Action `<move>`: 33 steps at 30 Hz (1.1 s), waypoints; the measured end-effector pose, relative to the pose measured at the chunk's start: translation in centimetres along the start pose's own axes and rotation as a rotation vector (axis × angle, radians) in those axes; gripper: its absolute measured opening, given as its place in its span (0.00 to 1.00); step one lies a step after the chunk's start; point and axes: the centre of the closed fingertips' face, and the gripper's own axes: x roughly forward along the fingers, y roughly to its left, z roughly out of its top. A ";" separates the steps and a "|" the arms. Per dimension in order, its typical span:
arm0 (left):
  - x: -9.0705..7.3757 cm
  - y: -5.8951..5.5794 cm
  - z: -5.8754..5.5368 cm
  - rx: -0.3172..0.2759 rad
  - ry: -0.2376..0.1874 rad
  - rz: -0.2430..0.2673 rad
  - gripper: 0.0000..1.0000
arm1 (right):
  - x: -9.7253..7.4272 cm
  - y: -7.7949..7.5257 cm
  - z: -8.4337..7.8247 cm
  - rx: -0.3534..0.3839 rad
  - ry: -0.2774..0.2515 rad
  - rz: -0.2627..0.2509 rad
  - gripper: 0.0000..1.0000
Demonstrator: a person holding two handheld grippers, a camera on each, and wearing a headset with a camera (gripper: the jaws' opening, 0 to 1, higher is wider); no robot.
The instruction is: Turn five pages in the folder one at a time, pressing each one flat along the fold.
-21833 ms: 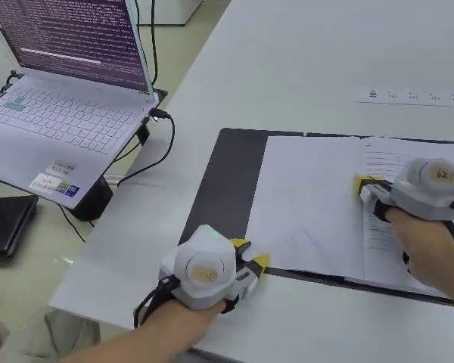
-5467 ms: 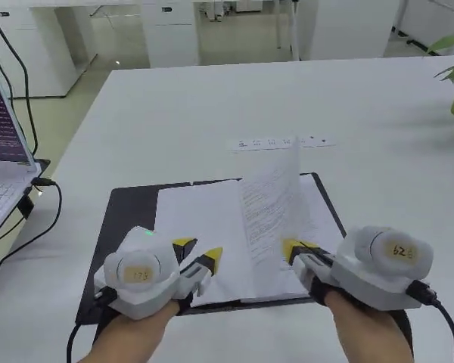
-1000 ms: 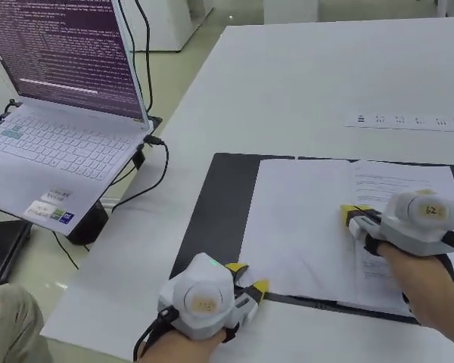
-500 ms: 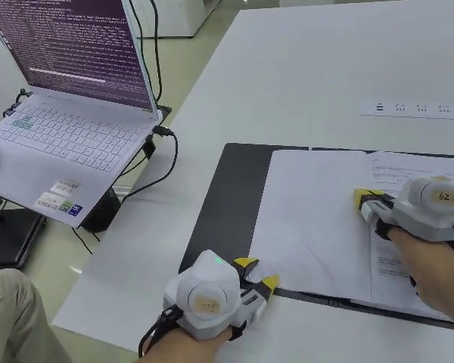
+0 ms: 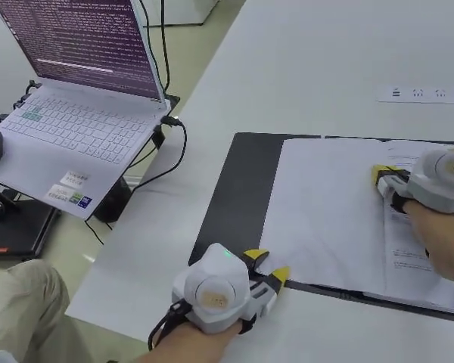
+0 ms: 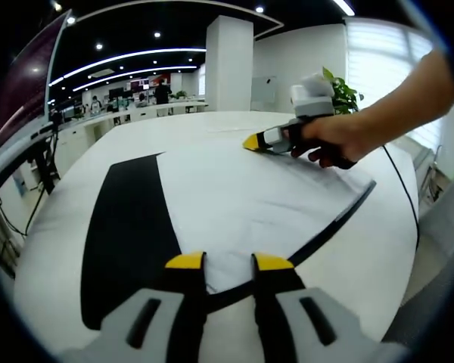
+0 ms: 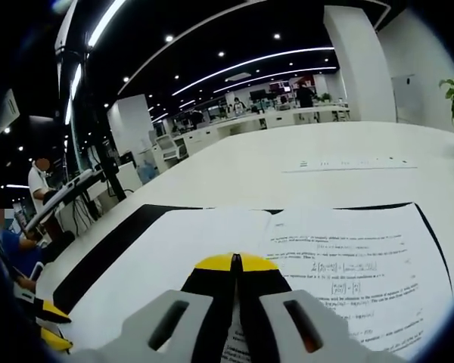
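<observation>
Resting closed right tongs [image 7: 236,259] on folder's [image 7: 106,249] page [image 7: 348,249]; print unreadable.

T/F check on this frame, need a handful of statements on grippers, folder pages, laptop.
1. The right gripper has its jaws together, with the tips at the fold of the open folder. True.
2. The left gripper is clamped on a page lifted upright. False: its jaws stand apart at the folder's near edge, and the pages lie flat.
3. The laptop is closed. False: it is open beside the table, with its screen lit and full of text.
4. The left-hand page is blank and the right-hand page carries printed text. True.
</observation>
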 end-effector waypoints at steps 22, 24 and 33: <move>0.1 0.0 0.0 -0.003 -0.006 0.000 0.23 | 6.2 -3.4 2.0 -0.049 0.011 -0.041 0.00; 0.1 0.0 0.0 -0.002 -0.005 0.001 0.23 | 6.5 -3.6 1.9 -0.044 0.009 -0.044 0.00; 0.1 0.2 -0.1 -0.005 -0.008 0.002 0.23 | 7.1 -4.1 1.5 -0.020 0.009 -0.038 0.00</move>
